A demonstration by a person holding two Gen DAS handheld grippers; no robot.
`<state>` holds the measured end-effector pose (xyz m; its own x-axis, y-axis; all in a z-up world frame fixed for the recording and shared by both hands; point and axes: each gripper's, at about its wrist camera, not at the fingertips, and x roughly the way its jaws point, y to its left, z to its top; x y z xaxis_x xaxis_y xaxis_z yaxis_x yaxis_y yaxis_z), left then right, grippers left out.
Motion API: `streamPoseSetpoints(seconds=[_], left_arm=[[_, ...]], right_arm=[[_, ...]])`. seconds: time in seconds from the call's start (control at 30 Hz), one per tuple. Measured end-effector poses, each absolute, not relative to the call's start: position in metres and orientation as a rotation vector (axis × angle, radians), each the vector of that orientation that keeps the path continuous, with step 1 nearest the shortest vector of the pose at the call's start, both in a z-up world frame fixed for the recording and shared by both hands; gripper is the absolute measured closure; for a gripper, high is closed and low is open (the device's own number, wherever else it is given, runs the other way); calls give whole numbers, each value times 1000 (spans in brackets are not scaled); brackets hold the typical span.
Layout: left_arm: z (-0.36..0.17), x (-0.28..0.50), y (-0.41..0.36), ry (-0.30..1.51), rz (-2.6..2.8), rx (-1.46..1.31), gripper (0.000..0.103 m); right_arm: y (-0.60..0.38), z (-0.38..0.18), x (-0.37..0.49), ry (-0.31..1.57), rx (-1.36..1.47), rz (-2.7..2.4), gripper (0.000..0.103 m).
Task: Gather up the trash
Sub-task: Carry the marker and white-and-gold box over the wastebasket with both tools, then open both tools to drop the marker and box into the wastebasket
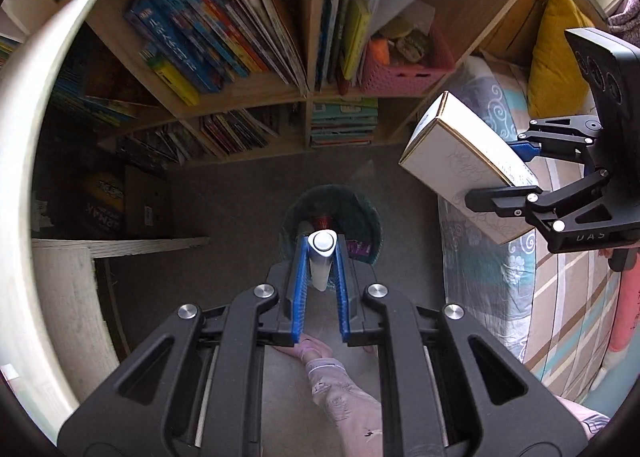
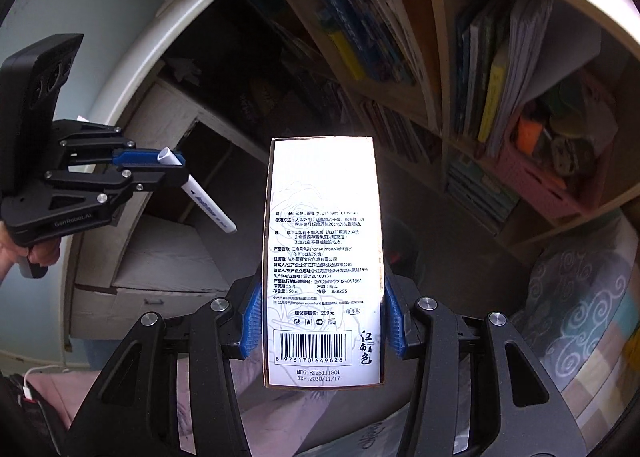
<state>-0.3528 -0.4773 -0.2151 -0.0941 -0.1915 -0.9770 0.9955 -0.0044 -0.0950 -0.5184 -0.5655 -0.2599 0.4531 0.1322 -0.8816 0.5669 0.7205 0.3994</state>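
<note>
My left gripper point(image 1: 320, 253) is squeezed narrow on a white pen point(image 1: 321, 257). The blue pads point(image 1: 299, 289) press on both sides of it. The pen has a round white cap end that faces my left camera. In the right camera the pen sticks out slanted below the pads, and it has blue writing on its side.

My right gripper point(image 2: 322, 321) is a bit wider. It holds a tall white box point(image 2: 322, 257) by its two long sides. The box has a barcode near me, rows of small black print higher up, and thin flower lines drawn on it. In the left camera the box is on the right, up in the air and tilted.

Farther away, on the grey floor point(image 1: 240, 193), right past the pen, is a dark round bin point(image 1: 332, 213). It has some things in it already, one red. A bed point(image 1: 520, 277) with a patterned cover is on the right. Far back is a wooden bookshelf point(image 1: 308, 57) full of books, with a pink basket point(image 1: 404, 69) in it.
</note>
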Motion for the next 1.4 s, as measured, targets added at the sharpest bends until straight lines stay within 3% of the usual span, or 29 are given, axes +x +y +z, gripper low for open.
streamPoseSetpoints(seconds=[0.2, 0.97, 1.0, 1.07, 1.1, 1.13, 1.4], left_arm=[[-252, -364, -483, 1172, -1370, 1054, 92], [-334, -387, -493, 1263, -1396, 1130, 92], [-337, -387, -494, 1269, -1400, 1130, 89], [-341, -388, -495, 1248, -1385, 1140, 70], [-342, -387, -496, 1256, -1381, 1135, 54], [-343, -385, -496, 1261, -1375, 1130, 50], [-334, -381, -488, 1237, -1354, 1145, 45]], right_arm=[[-561, -299, -520, 1106, 838, -306, 54], [-560, -365, -517, 1132, 938, -287, 52], [-562, -368, -518, 1135, 956, -287, 50], [-565, -370, -521, 1116, 984, -303, 30], [-568, -370, -524, 1109, 993, -317, 29], [-570, -370, -526, 1102, 1007, -324, 29], [-575, -357, -540, 1082, 1015, -347, 29]])
